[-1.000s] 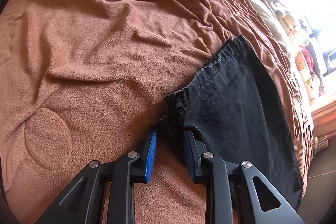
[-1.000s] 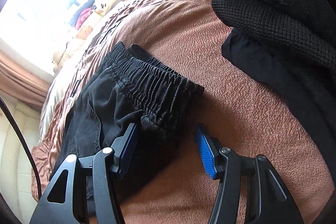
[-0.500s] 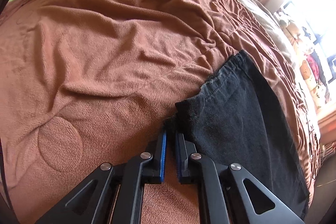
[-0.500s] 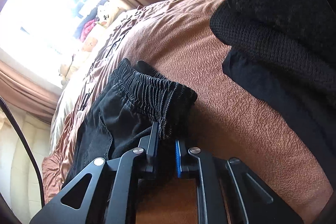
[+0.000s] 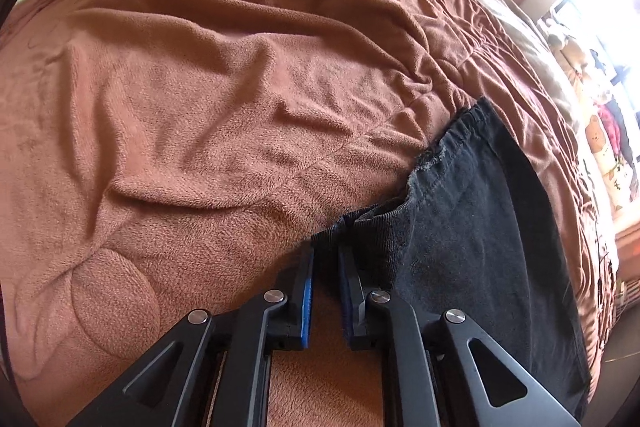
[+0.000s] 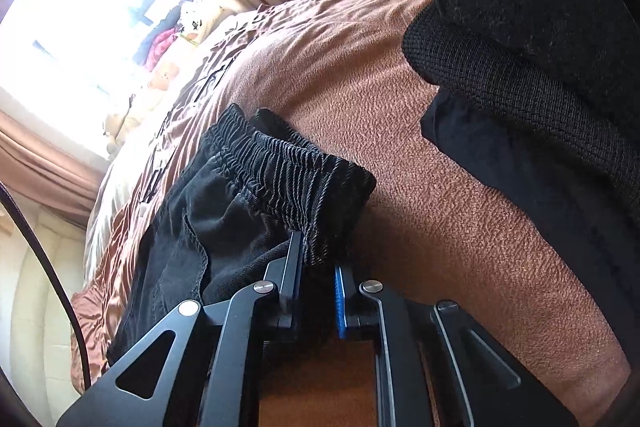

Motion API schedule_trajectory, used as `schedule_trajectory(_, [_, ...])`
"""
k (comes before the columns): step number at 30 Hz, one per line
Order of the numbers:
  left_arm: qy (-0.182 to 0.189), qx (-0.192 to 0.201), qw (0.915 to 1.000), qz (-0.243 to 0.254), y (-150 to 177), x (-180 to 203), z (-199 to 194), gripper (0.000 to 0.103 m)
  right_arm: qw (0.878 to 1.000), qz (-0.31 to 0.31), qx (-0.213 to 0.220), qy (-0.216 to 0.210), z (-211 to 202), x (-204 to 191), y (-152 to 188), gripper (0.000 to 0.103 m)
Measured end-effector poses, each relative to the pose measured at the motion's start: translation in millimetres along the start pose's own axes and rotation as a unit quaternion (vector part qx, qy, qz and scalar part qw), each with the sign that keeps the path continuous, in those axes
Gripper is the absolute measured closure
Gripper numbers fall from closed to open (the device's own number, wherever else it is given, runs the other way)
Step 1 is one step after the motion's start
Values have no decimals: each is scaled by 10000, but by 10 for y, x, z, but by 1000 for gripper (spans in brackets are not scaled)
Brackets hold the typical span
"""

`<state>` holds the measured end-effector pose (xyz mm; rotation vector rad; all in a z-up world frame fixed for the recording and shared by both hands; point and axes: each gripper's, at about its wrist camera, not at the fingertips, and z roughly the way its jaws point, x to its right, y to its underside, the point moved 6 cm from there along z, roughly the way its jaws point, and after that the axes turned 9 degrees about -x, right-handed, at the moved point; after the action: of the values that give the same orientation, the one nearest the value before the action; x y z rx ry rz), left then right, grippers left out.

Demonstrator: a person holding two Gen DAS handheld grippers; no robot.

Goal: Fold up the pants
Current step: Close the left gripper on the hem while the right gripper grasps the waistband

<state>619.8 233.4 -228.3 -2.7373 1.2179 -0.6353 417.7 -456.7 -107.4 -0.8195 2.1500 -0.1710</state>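
Pants on brown blanket

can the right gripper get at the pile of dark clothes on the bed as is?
Probably not yet: the right gripper is shut on the pants waistband. The clothes pile lies beyond bare blanket, nothing between.

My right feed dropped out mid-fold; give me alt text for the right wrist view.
The right gripper has its jaws clamped on the elastic waistband of the black pants, which lie on a brown fleece blanket. A stack of dark folded clothes sits at right, a bright window at left.
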Motion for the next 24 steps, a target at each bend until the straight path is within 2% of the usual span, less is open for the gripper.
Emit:
schedule_trajectory(2, [-27, 27, 10000, 70, 10, -45, -86, 79, 9999, 35, -78, -75, 1, -11, -7, 88])
schedule_trajectory(4, [8, 69, 10000, 63, 5, -108, -183, 78, 9999, 64, -102, -110, -26, -8, -14, 85])
schedule_trajectory(6, [189, 97, 9998, -32, -7, -153, -269, 77, 9999, 44, -120, -105, -50, 6, -1, 82])
schedule_trajectory(10, [523, 183, 9984, -57, -13, -93, -389, 73, 9996, 53, -157, -232, -62, 12, 56, 71])
schedule_trajectory(12, [726, 170, 9972, -28, -5, -7, -395, 58, 9995, 73, -153, -265, -68, 25, 70, 71])
schedule_trajectory(13, [804, 146, 9967, -3, 4, 39, -381, 56, 9995, 69, -149, -262, -62, 28, 74, 71])
schedule_trajectory(20, [857, -39, 9963, 2, 82, 187, -155, 55, 9994, 72, -210, -274, 7, 75, 66, 71])
schedule_trajectory(22, [867, 6, 9962, -9, 80, 193, -120, 66, 9994, 61, -223, -255, 20, 80, 84, 71])
schedule_trajectory(23, [800, -19, 9968, -23, 79, 184, -91, 88, 9994, 54, -228, -246, 33, 78, 86, 71])
schedule_trajectory(24, [712, -65, 9974, -68, 86, 155, -66, 100, 9994, 50, -228, -240, 41, 83, 80, 71])
